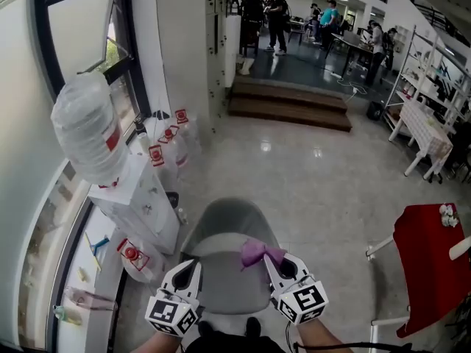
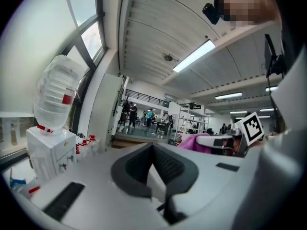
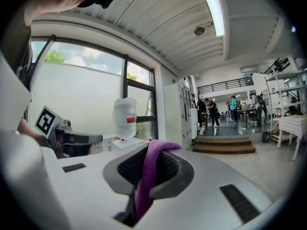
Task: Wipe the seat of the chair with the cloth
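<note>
Pale glossy floor (image 1: 324, 190) runs from the near foreground to wooden steps (image 1: 291, 101) at the far end, beyond which several people (image 1: 276, 20) stand in a darker raised area. Along the left wall, under a tall dark-framed window (image 1: 81, 28), stands a white water dispenser (image 1: 136, 197) carrying an inverted clear bottle (image 1: 87, 127); spare bottles with red labels (image 1: 171, 147) are grouped just beyond it. A red-covered table (image 1: 430, 271) lies at the near right and white shelving (image 1: 430, 87) at the far right.

A grey chair (image 1: 229, 219) stands at near centre, its backrest on the far side and its seat (image 1: 228, 278) facing the viewer. The left gripper (image 1: 190, 268) is held over the near left part of the seat; its jaws meet at the tips with nothing between them. The right gripper (image 1: 271, 262) is held over the right part of the seat, jaws clamped on the purple cloth (image 1: 259, 254). A bunched fold of the cloth projects beyond the jaw tips, over the seat's far right area beside the backrest. Whether the cloth touches the seat cannot be told. Both gripper views point level across the hall.
</note>
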Motion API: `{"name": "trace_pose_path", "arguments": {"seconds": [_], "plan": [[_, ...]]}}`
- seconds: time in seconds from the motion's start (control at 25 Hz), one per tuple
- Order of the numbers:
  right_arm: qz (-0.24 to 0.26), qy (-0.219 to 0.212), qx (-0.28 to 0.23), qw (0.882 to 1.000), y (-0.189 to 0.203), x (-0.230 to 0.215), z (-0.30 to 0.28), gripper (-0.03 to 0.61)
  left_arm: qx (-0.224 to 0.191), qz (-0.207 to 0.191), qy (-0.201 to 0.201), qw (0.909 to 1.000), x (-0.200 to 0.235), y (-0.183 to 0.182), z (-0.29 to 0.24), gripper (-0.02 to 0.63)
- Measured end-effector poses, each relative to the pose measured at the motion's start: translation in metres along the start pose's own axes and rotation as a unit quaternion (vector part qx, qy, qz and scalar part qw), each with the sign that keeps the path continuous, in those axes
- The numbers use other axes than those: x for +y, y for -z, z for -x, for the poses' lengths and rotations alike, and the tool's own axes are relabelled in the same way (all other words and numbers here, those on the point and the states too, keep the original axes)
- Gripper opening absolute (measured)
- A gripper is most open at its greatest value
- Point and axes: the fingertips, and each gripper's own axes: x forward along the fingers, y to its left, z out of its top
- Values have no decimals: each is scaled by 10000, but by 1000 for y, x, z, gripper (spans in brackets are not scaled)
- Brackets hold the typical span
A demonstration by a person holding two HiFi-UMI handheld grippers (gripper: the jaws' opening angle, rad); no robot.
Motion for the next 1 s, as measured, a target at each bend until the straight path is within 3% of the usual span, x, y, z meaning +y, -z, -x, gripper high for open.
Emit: {"name": "trace_pose_path", "arguments": {"seconds": [0.16,0.32,0.68,1.0], "plan": [[157,175,-138,9996,-13,-7,14,26,-69,0,261,9996,-17,-13,3,6],[27,176,-185,9997,-16,-9,23,26,2,-156,214,9996,-20,-13,4,6],[-58,106,-200,9997,-17,-4,21,26,-242,44,316,9992,-20,-27,11,6],[-2,-14,-240,9997,-24,3,15,26,-226,-187,301,9991,-21,-27,17,6]]}}
